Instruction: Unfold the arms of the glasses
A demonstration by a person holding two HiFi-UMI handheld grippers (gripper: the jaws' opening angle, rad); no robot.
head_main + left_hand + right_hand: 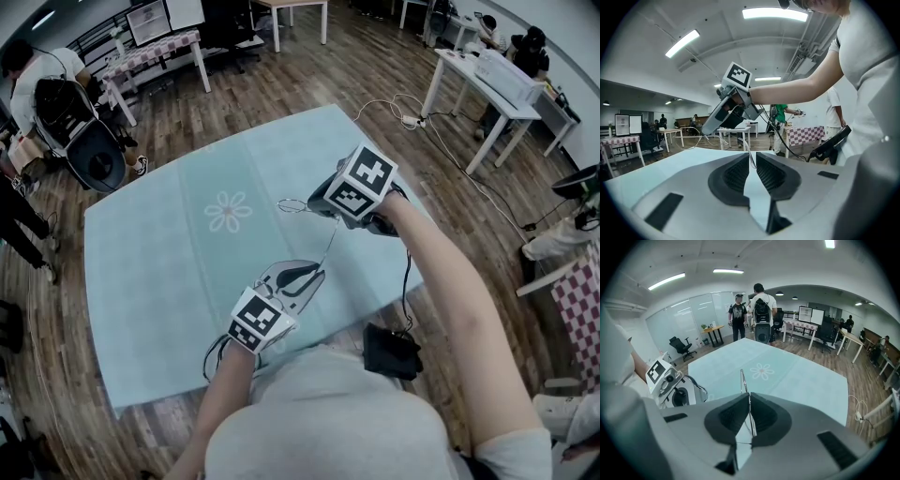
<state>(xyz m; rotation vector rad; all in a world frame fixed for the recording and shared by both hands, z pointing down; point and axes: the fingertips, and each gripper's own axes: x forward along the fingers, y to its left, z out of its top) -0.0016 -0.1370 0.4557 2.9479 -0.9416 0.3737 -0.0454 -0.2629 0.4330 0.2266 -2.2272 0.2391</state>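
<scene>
we hold the thin wire-rimmed glasses [741, 380] in the air above the table, between the two grippers. the right gripper [319, 204] points steeply down. its jaws are closed on the frame, and a short length of metal rim stands up past the pads. the left gripper [307, 275] sits nearer our body and lies almost level. its jaws are drawn narrow around the end of one temple arm [750, 158]; the arm is so fine that we can only say the pads seem to pinch it. that arm runs in a gentle curve from the left jaws up to the frame at the right gripper. below lies a pale teal tablecloth [150, 262] with a white daisy print [229, 212], clear of the glasses.
</scene>
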